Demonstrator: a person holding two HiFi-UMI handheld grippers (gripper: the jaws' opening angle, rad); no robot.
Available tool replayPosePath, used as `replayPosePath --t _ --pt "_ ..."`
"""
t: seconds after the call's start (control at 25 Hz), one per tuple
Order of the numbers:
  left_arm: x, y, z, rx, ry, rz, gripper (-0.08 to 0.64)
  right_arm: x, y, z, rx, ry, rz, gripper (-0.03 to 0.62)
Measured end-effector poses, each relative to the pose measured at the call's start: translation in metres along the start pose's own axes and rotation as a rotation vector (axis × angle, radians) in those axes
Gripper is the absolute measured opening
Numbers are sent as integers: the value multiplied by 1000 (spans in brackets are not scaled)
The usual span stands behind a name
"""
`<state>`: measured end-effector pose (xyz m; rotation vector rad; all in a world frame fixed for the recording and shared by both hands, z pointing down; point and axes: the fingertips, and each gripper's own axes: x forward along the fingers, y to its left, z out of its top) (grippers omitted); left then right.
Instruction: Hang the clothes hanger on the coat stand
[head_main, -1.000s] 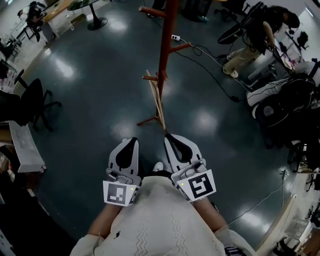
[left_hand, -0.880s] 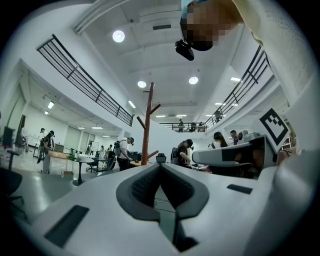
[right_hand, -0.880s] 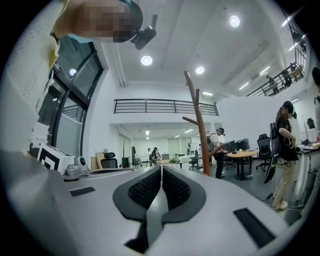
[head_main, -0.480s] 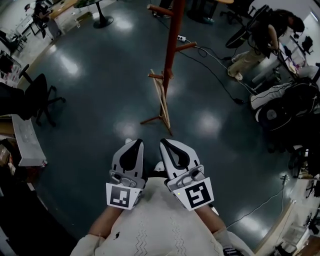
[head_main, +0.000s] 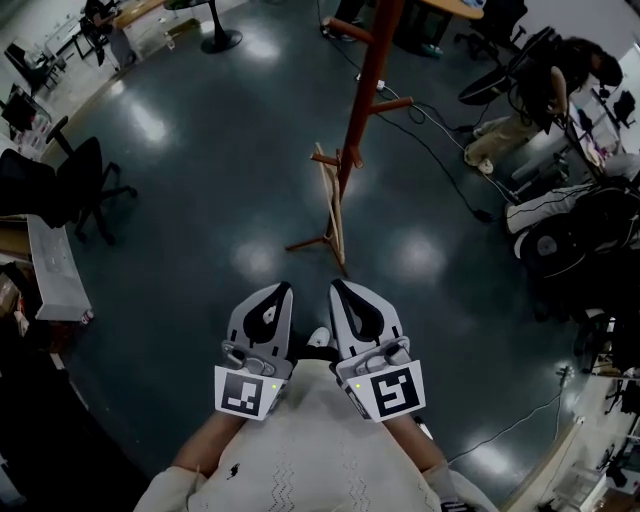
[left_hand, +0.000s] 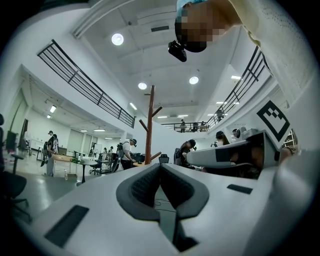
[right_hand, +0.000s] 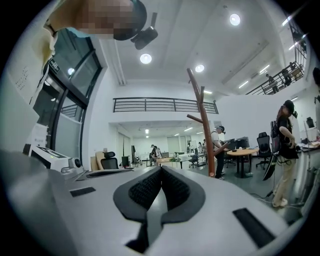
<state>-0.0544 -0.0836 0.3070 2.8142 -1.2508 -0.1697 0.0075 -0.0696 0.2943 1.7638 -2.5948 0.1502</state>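
The left gripper (head_main: 281, 292) and right gripper (head_main: 339, 290) sit side by side, both jaws clenched on nothing. Ahead, the clothes hanger (head_main: 331, 205) hangs from a low peg of the coat stand (head_main: 362, 110).

Left hand-held gripper (left_hand: 161, 168), jaws together and empty, coat stand (left_hand: 149, 125) well beyond.

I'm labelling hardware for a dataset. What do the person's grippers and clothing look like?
Both the left gripper and right gripper are light grey tapered shells with black ribbed pads; each carries a cube with black-and-white square markers. The sweater is cream knit.
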Motion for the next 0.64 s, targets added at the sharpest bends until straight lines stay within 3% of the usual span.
replayPosePath --t 0.36,0.64 --pt "8 -4 -8 -6 21 -19 12 8 -2 -11 20 28 17 18" --pt "7 12 -7 -3 17 34 12 11 -2 -11 30 33 14 19"
